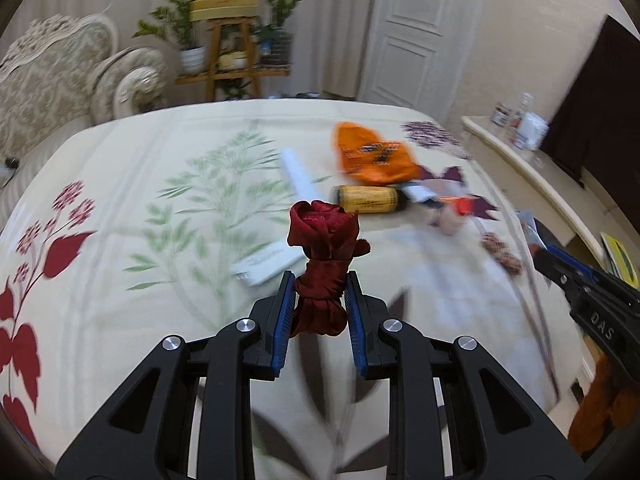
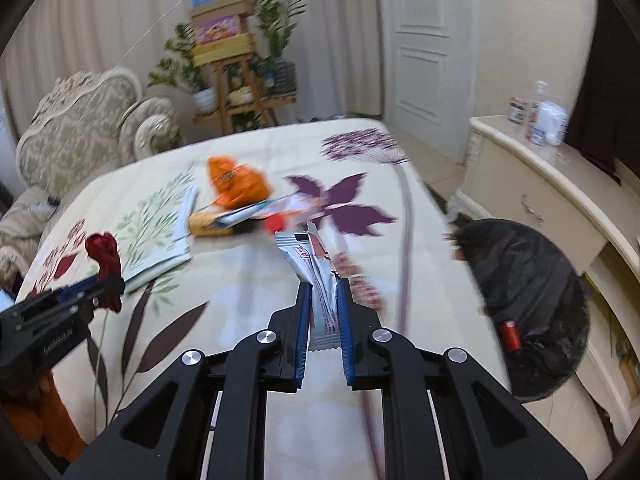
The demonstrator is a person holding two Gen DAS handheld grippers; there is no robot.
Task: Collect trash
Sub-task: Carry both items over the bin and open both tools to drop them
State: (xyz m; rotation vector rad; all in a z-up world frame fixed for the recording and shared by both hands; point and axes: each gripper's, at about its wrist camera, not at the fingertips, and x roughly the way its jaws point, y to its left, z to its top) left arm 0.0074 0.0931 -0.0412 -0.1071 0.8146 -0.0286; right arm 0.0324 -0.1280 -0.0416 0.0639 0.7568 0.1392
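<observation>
My left gripper [image 1: 320, 280] is shut on a dark red knotted cloth bundle [image 1: 324, 236] and holds it above the bed; it also shows at the left of the right wrist view [image 2: 105, 264]. My right gripper [image 2: 323, 286] is shut on a silver snack wrapper [image 2: 310, 264] with red print. On the bed [image 1: 132, 184] lie an orange bag [image 1: 372, 156], a yellow can on its side [image 1: 366, 199], white papers [image 1: 268, 262] and more wrappers [image 1: 444, 196]. A bin lined with a black bag [image 2: 528, 300] stands right of the bed.
A cream sideboard [image 2: 532, 184] with bottles and a dark TV lines the right wall. A patterned armchair [image 2: 88, 124] is at the left, and a wooden plant stand [image 2: 236, 76] with boxes and a white door [image 2: 424, 40] are behind the bed.
</observation>
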